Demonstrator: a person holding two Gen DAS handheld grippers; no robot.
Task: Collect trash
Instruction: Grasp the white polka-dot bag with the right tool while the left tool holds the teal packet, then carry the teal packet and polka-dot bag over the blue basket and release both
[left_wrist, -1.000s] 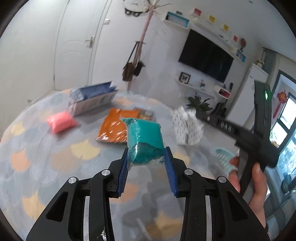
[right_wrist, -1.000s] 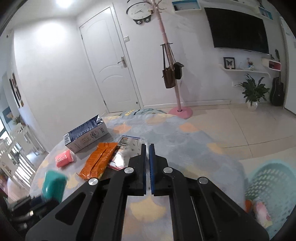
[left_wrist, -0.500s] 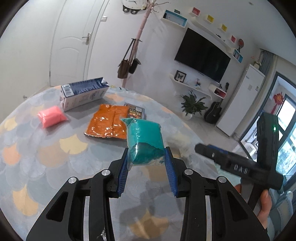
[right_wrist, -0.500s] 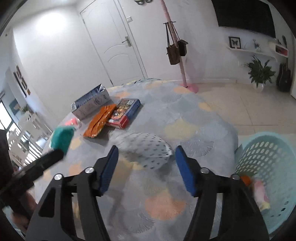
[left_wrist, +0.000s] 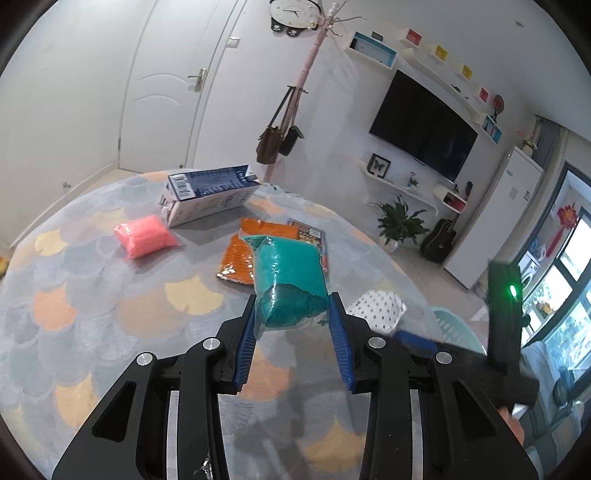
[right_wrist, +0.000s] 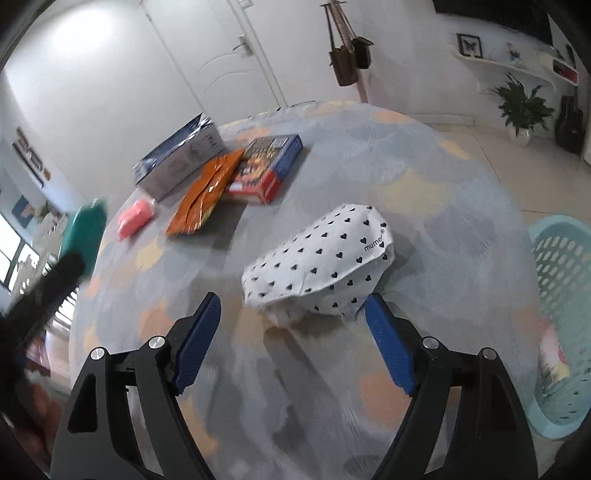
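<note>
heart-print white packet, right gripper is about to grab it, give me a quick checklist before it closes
1. Right gripper open wide enough: ok, jaws spread wider than the near end of the heart-print packet.
2. Packet between the fingers: not ok, it lies just ahead of the fingertips, near end only at tip level.
3. Packet free of other trash: ok, it lies apart from the red and blue box and orange wrapper.
4. Left gripper load secure: ok, shut on the teal packet.
5. Basket within view for the drop: ok, at the right past the table edge.
6. Contact with table: cannot tell.
</note>
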